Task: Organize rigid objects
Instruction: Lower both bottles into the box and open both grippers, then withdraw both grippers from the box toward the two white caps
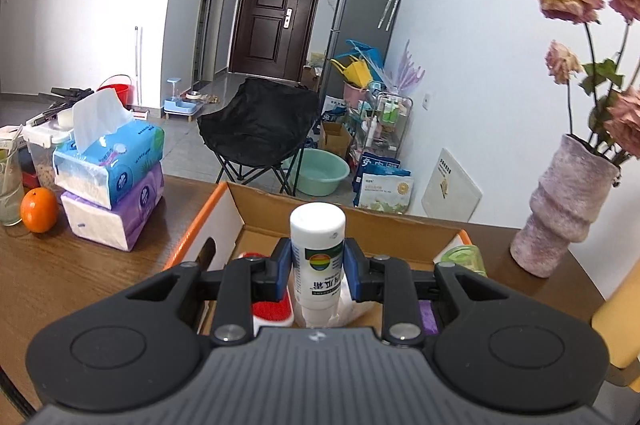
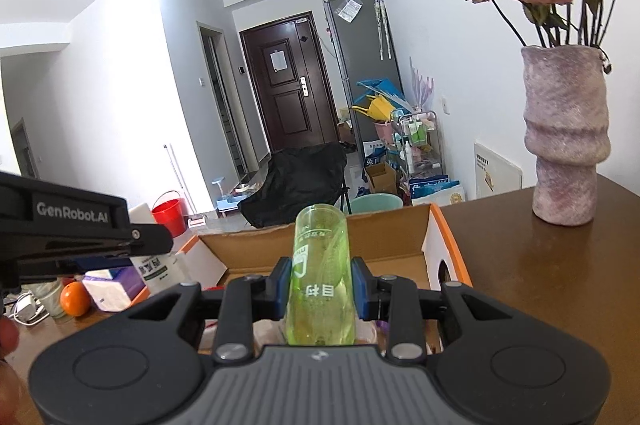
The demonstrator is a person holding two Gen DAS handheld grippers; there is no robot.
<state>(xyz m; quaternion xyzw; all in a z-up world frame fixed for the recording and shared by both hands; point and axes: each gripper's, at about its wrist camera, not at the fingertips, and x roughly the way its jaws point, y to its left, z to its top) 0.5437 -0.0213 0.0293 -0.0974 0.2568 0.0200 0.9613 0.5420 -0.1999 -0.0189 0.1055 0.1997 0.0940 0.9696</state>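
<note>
Over the cardboard box (image 1: 400,225) at the table's far edge, the left gripper (image 1: 317,263) is pinching a white bottle (image 1: 318,257) upright, while the right gripper (image 2: 320,285) is clamping a green tumbler (image 2: 320,277) alongside.

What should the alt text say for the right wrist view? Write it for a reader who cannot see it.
The right gripper is shut on a clear green bottle above an open cardboard box on a brown table. The left gripper enters from the left edge, and a vase of dried roses stands to the right.
</note>
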